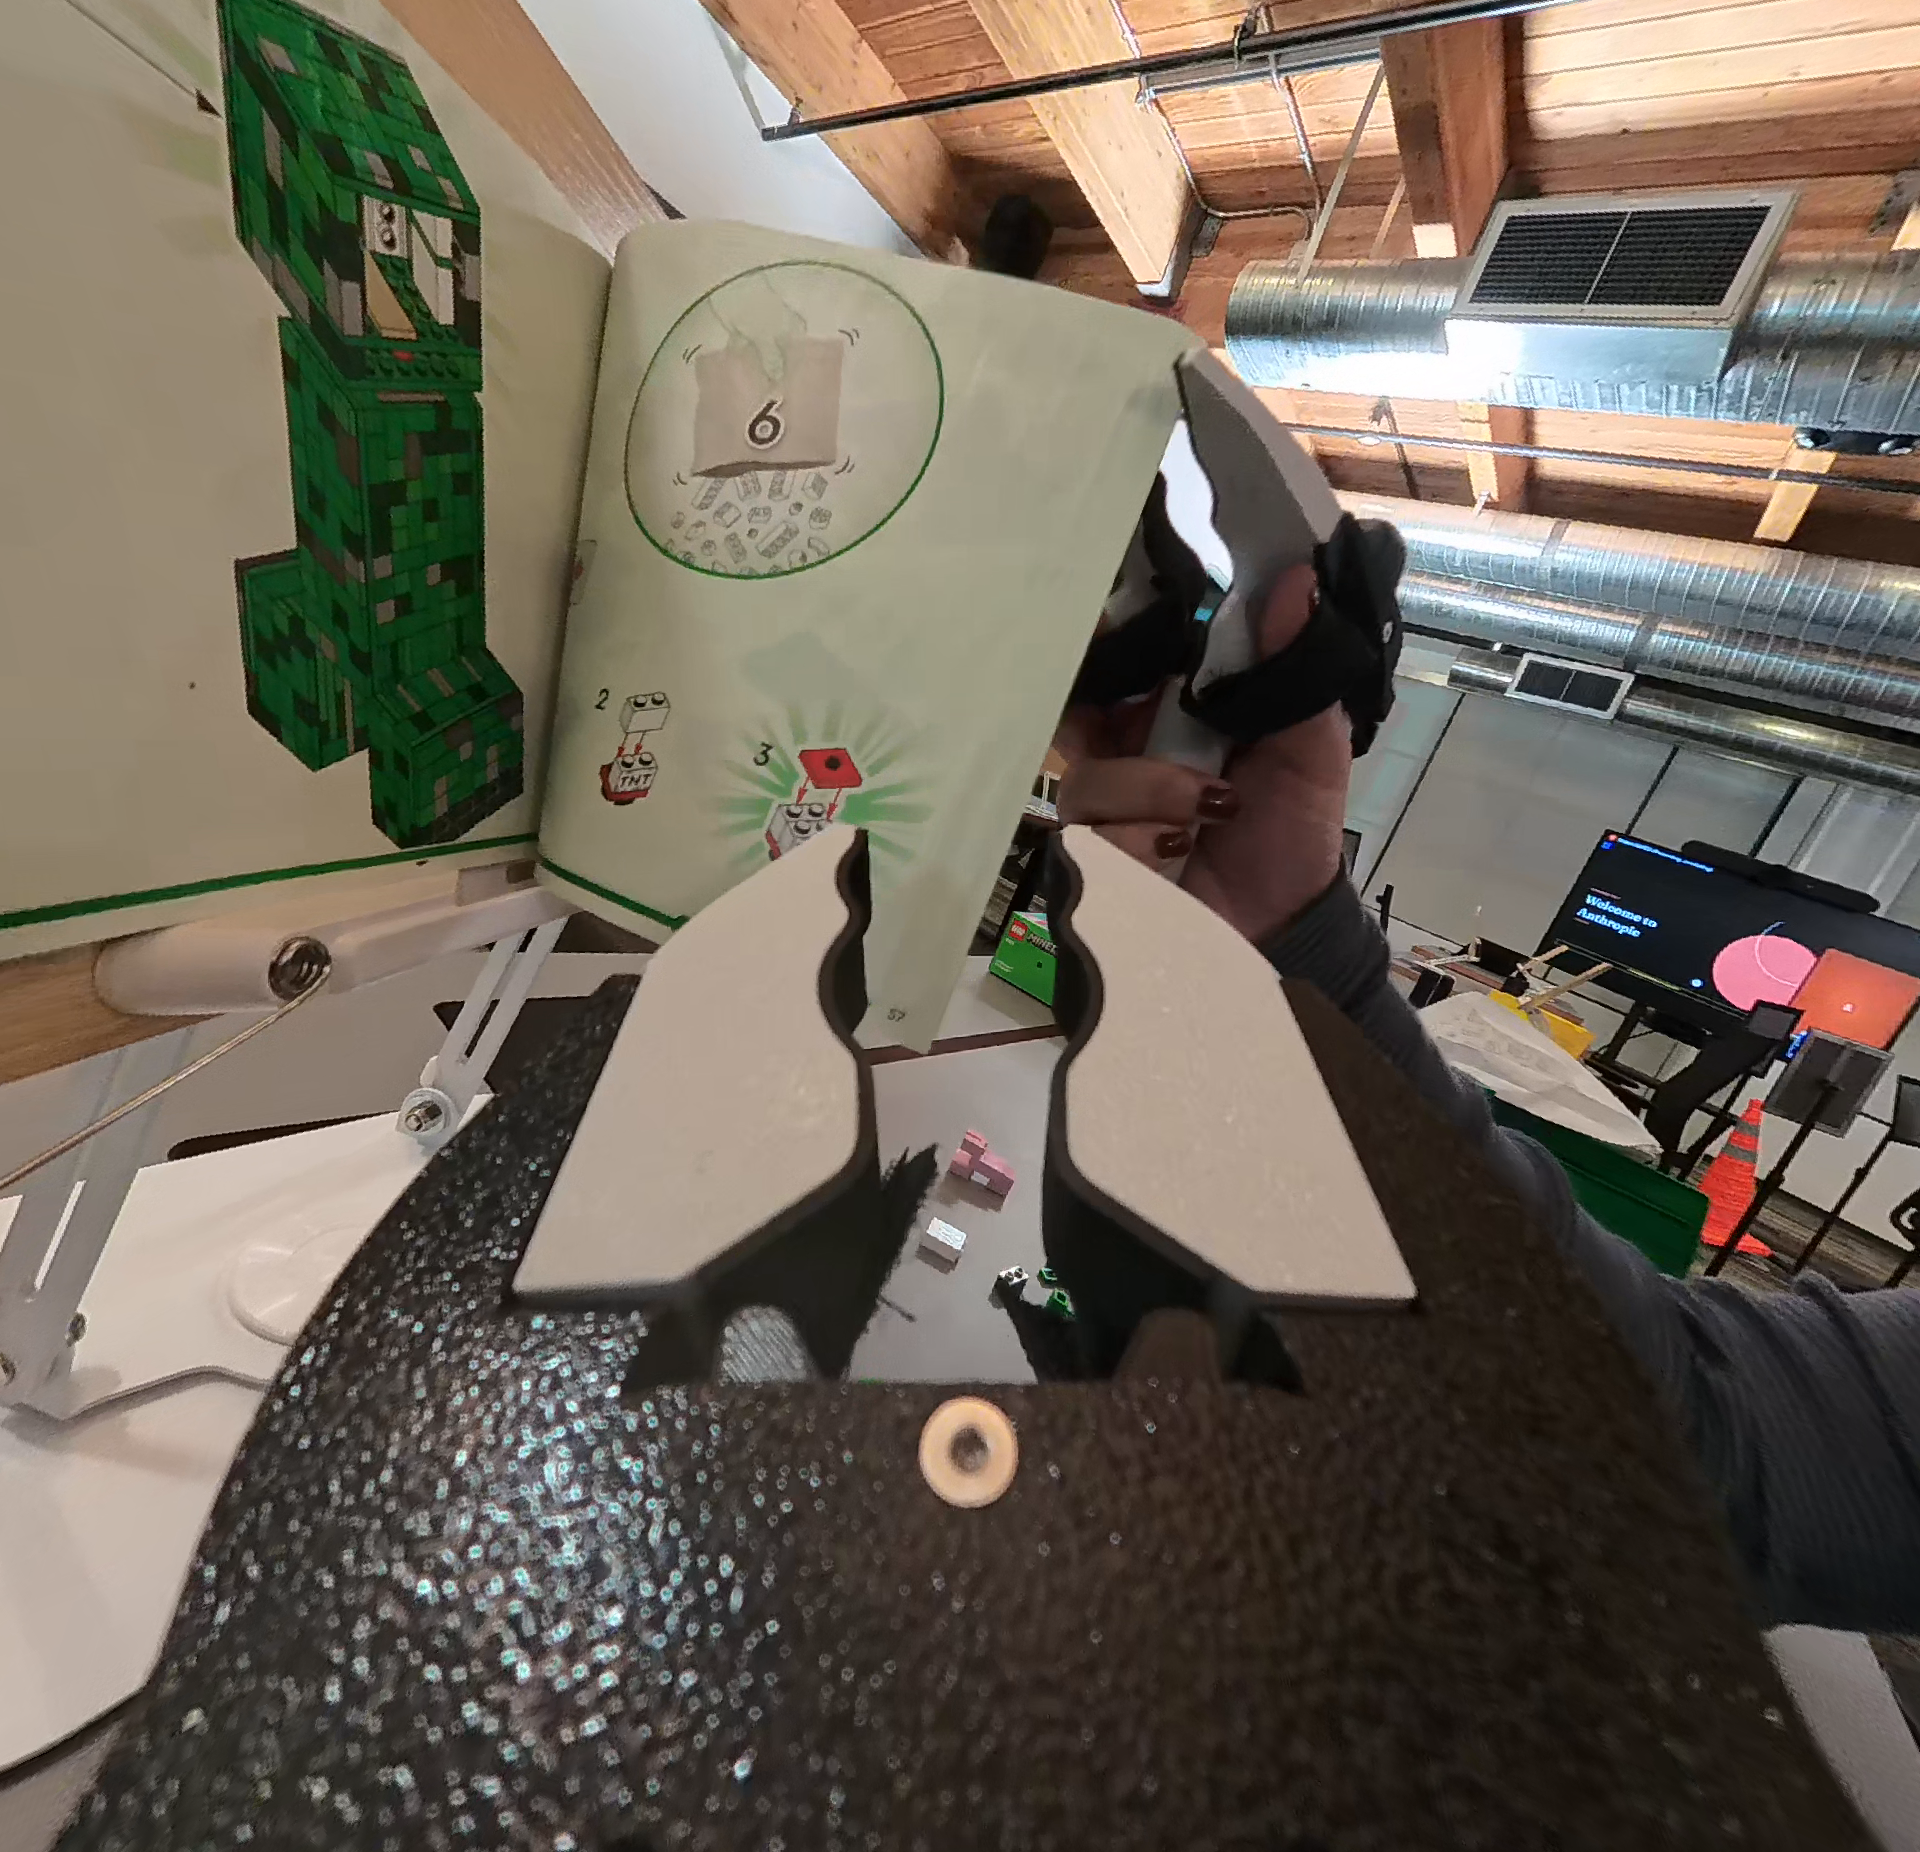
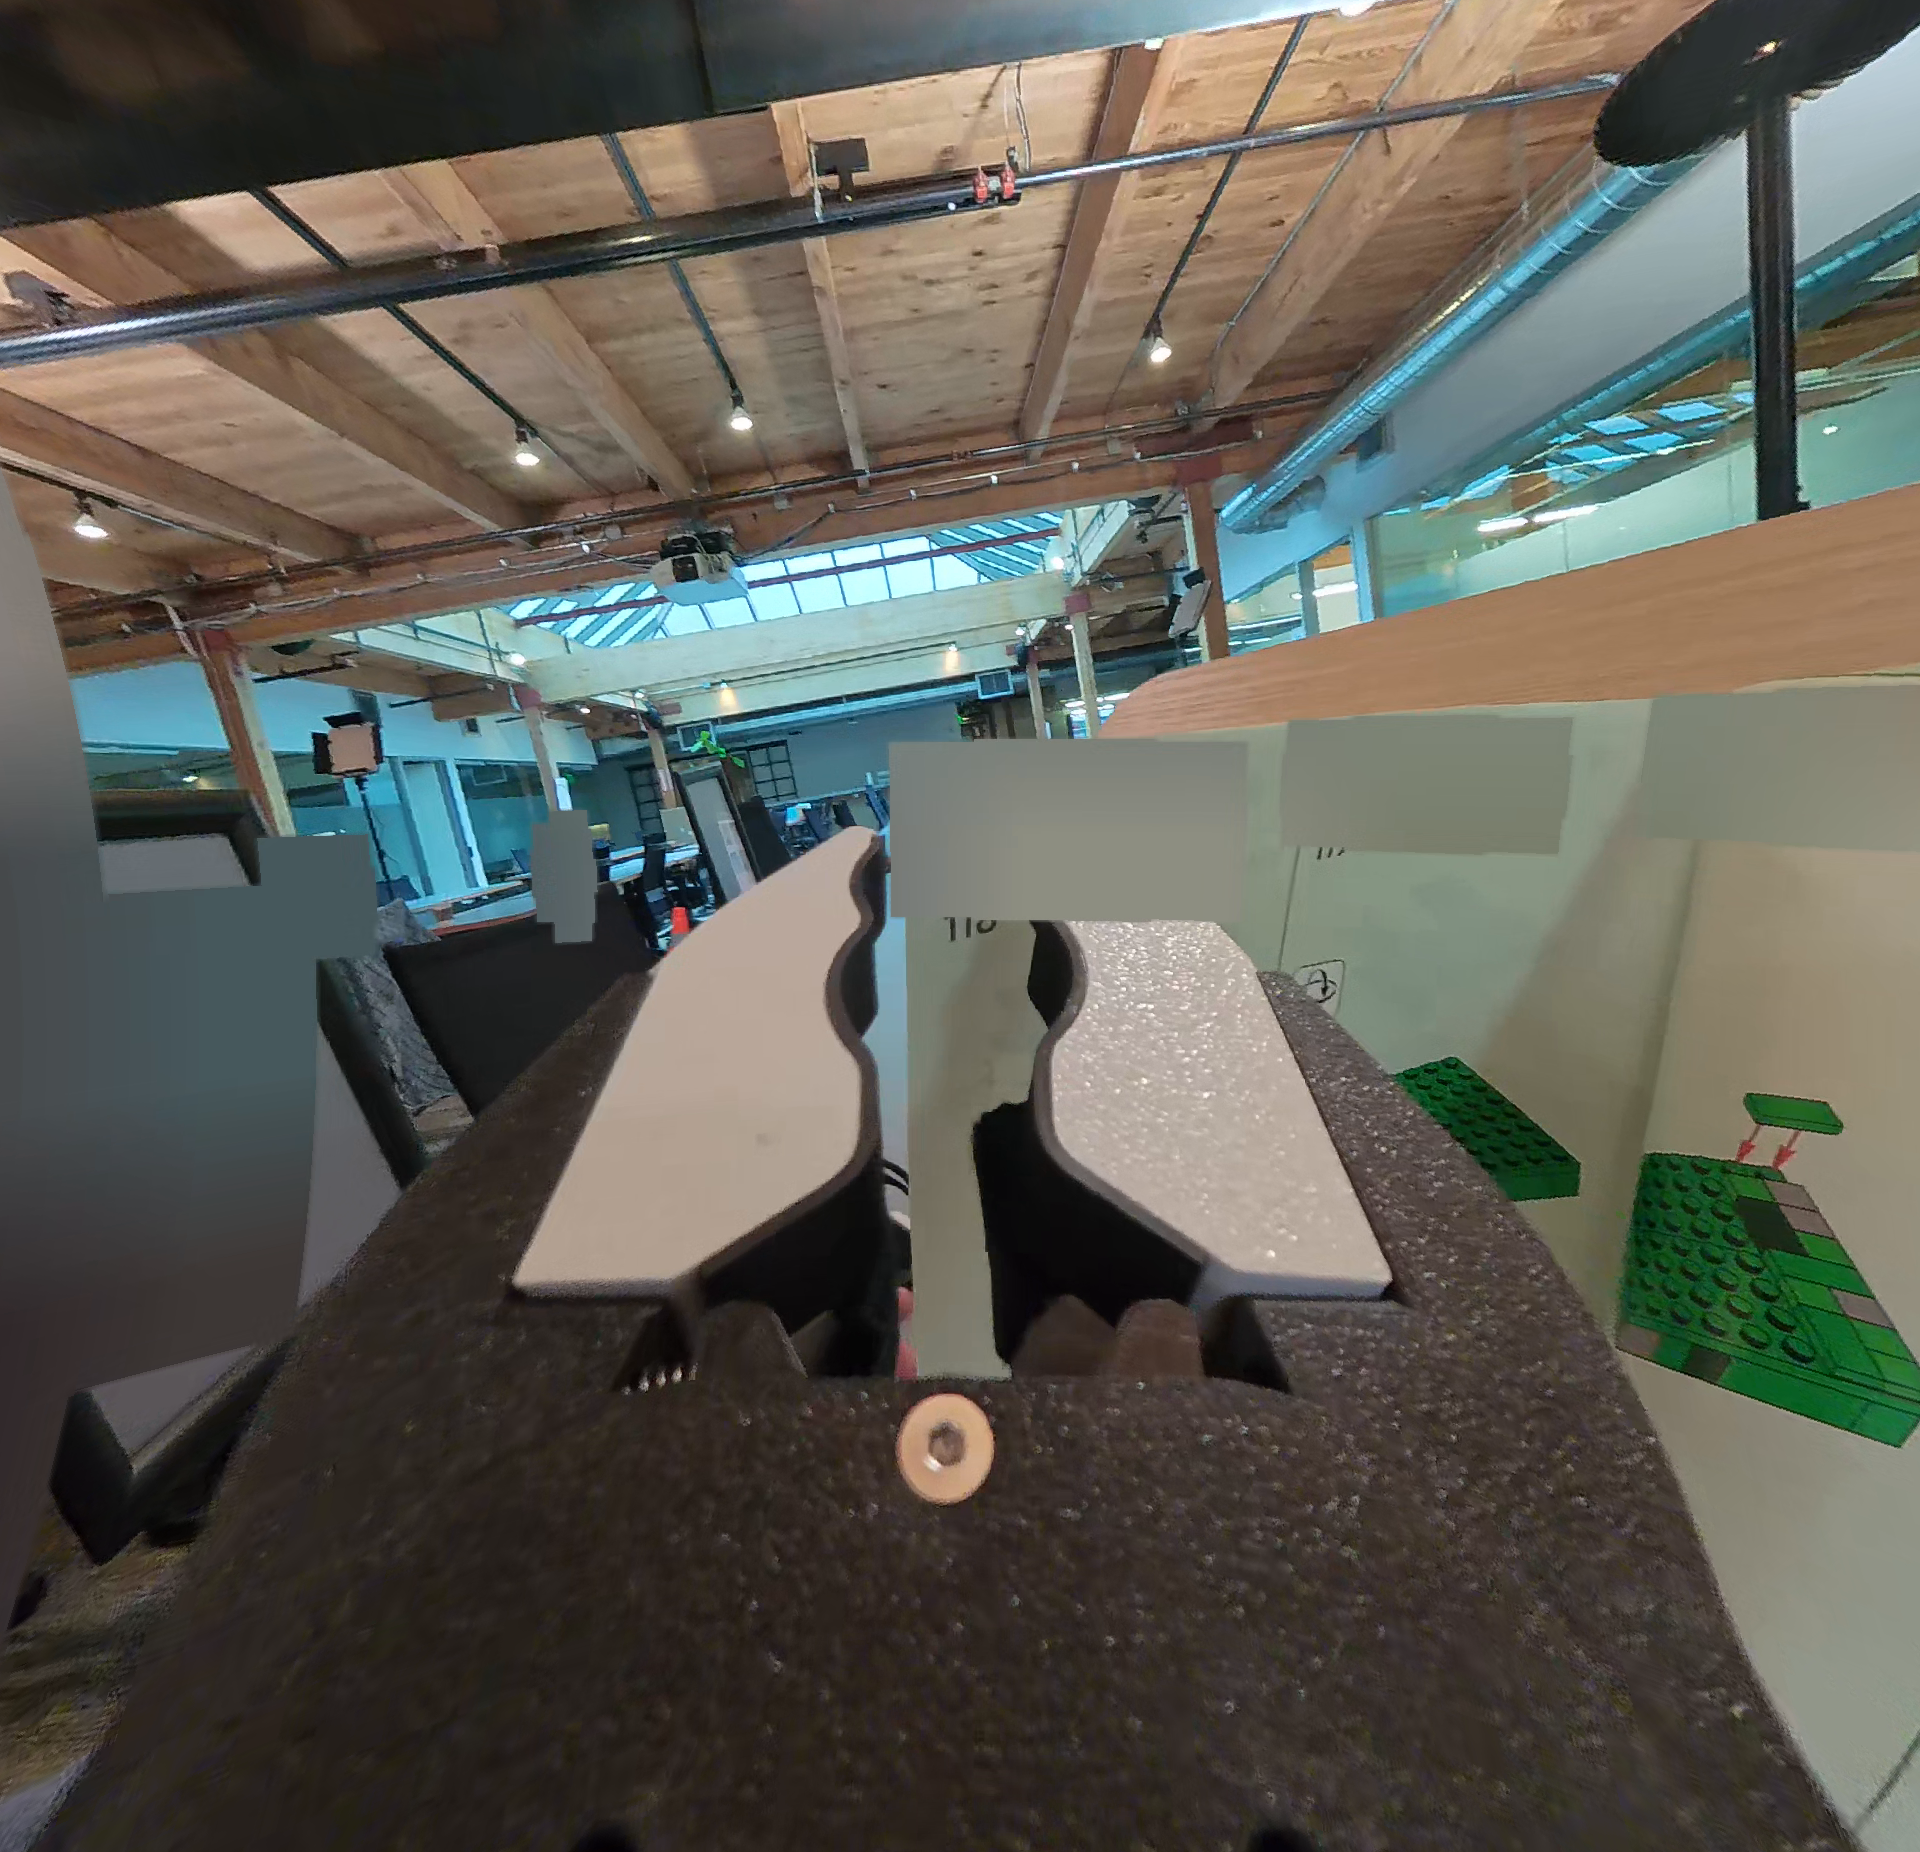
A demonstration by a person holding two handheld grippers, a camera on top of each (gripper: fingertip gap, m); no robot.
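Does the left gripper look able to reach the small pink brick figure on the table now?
Probably not directly: the left gripper, open, straddles the corner of the pale green booklet page, and the small pink brick figure lies beyond it on the grey table.

Booklet (image 1: 312, 452) on stand (image 1: 312, 955); bricks (image 1: 982, 1168) on table (image 1: 987, 1314) below lifted page (image 1: 883, 555).

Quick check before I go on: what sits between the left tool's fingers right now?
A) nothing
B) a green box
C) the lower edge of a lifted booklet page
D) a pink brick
C: the lifted booklet page hangs with its lower edge in the left tool's open gap.
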